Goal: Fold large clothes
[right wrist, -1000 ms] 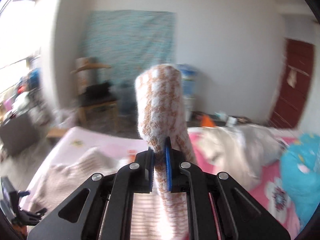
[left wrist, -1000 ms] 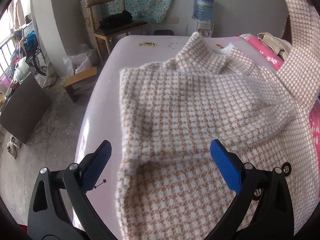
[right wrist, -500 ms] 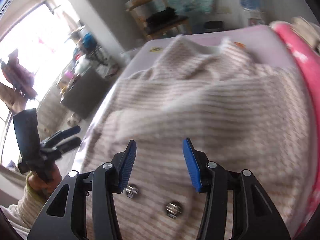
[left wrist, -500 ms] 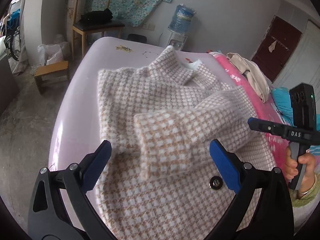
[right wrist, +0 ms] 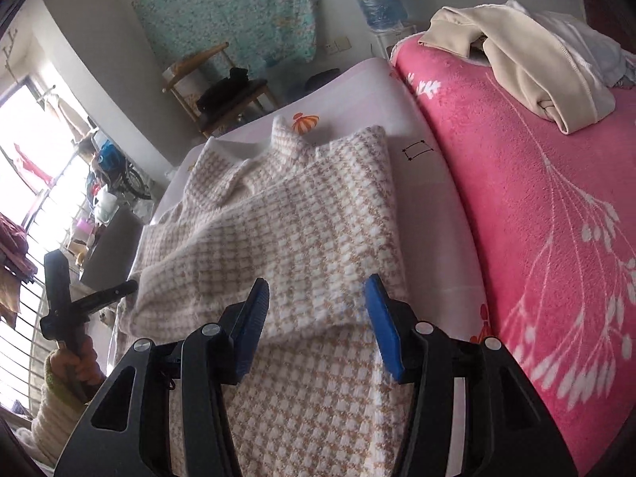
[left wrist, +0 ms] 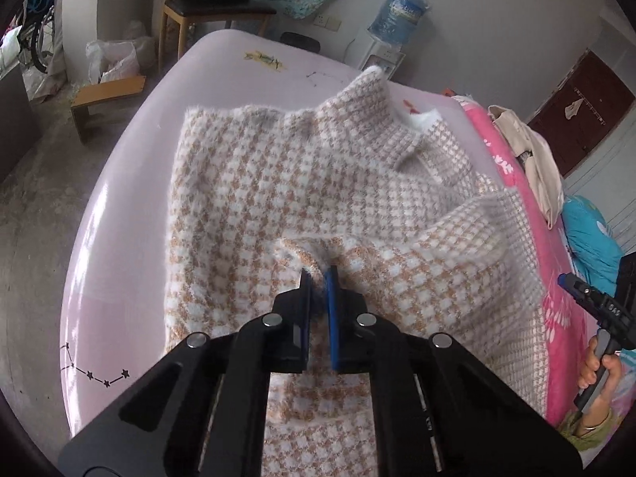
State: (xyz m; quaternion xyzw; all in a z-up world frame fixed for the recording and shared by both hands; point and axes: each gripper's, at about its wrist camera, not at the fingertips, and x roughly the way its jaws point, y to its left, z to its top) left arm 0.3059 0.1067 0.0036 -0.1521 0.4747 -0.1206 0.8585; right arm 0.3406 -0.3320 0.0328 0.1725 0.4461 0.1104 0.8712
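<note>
Left gripper (left wrist: 318,278): blue pads clenched on a raised pinch of the sweater (left wrist: 254,183), at the cuff end of the sleeve (left wrist: 429,262) folded across the body. Fabric bunched up between the pads.

Right gripper (right wrist: 314,318): jaws released and standing apart, nothing pinched; the blue pads hovered above the folded sleeve, whose lower edge lay between them without being pressed. The right hand (left wrist: 600,369) gripped the handle at the edge of the left view; the left hand (right wrist: 75,361), in a cream knit cuff, showed likewise in the right view.

Sweater: fluffy, checked tan and white, spread flat on the pale pink sheet (left wrist: 131,198) that covers the near part of the bed. One sleeve was folded in over the chest; the collar (left wrist: 369,95) pointed toward the far end of the bed, one flap standing upright.

Beside the sweater: a pink blanket (right wrist: 536,206) with a white flower print, a beige garment (right wrist: 516,51) heaped on its far part, and a blue cushion (left wrist: 592,238) near it.

Beyond the bed: a wooden chair (left wrist: 214,12) with a dark bundle on the seat, a low wooden stool (left wrist: 107,95) on the concrete floor, a water dispenser (left wrist: 397,20) against the wall, a floral cloth (right wrist: 238,16) hung on that wall, and a dark red door (left wrist: 580,111).
</note>
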